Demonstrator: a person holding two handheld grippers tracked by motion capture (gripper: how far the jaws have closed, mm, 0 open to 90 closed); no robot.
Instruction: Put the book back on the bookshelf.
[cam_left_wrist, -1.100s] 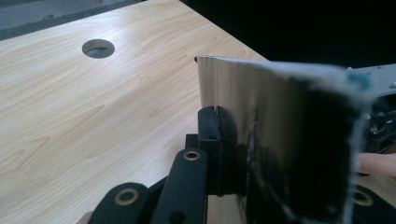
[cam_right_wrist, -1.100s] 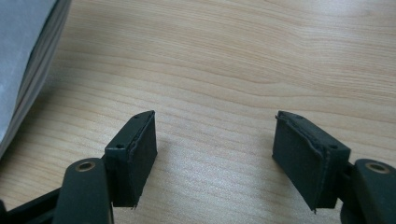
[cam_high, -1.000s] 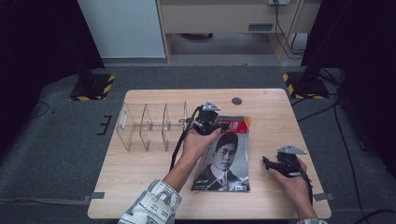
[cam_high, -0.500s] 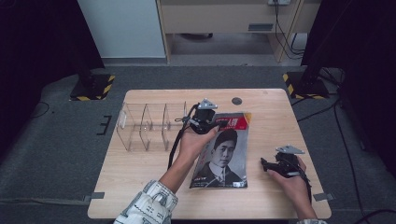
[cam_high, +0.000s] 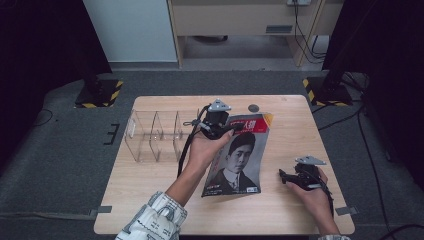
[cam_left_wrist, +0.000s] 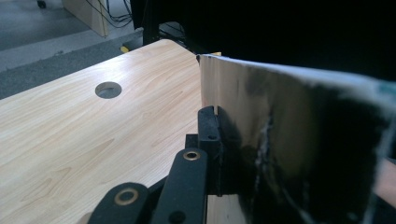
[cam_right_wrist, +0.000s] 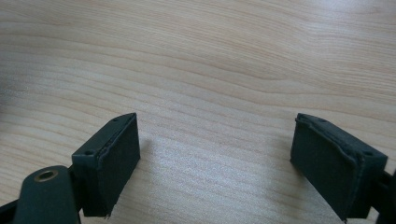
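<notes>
Surface: light wooden table, round cable hole near its far edge. Room: grey carpet, pale cabinet behind, dark curtains either side, yellow-black striped stand feet at the far corners.

Clear acrylic divider rack: far left of the table, just beside the left hand.

Magazine, portrait cover, red masthead: table centre, far end raised, near edge by the tabletop.

Left gripper: clenched on the magazine's top left corner.

Right gripper: jaws just opened wide, nothing between them, low over bare wood right of the magazine.
</notes>
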